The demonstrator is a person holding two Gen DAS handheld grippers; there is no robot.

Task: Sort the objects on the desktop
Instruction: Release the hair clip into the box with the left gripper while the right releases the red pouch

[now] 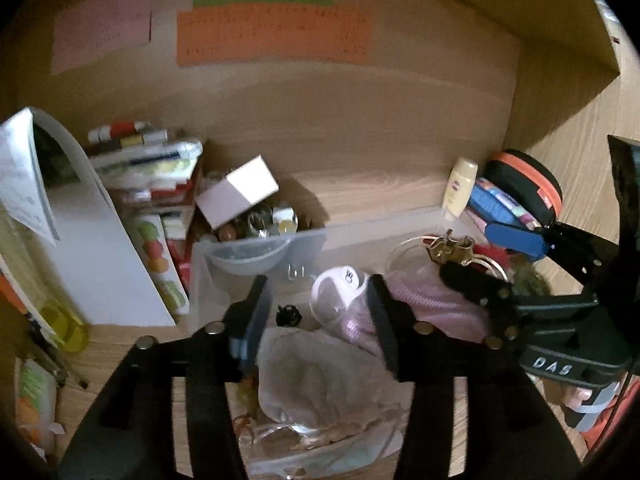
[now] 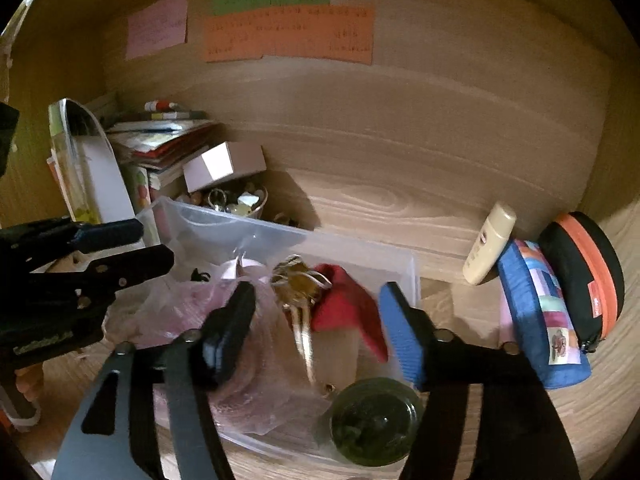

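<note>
Both grippers hang over the clear plastic bin (image 2: 280, 236) on the wooden desk, and the bin serves as the landmark here. The right gripper (image 2: 316, 320) stands wide apart with nothing between its fingers, poised above the bunch of keys (image 2: 298, 280) that lies inside the bin, touching a red cloth (image 2: 348, 304) on its right side. The left gripper (image 1: 316, 312) is also spread wide and empty, above the bin's left half, where a pink-and-white round object (image 1: 336, 288), some crumpled pink plastic wrap (image 1: 432, 300) and a small black clip (image 1: 287, 315) lie. The likeliest trouble, in my judgement, is a mixed grab: the keys lie against the cloth and over the loose wrap, so closing fingers could catch fabric or film along with the metal and drag it out of the bin. The keys hang loose on their ring, so a pinch on one blade could let the rest swing and slip free. A dark green jar (image 2: 376, 420) sits at the bin's near right corner, just under the right finger, and a low approach could knock it. The two grippers are near each other over the bin and could collide. Right of the bin, a cream bottle (image 2: 490, 244) leans against the back panel beside a blue pouch (image 2: 540, 312); a wide swing could topple it.
</note>
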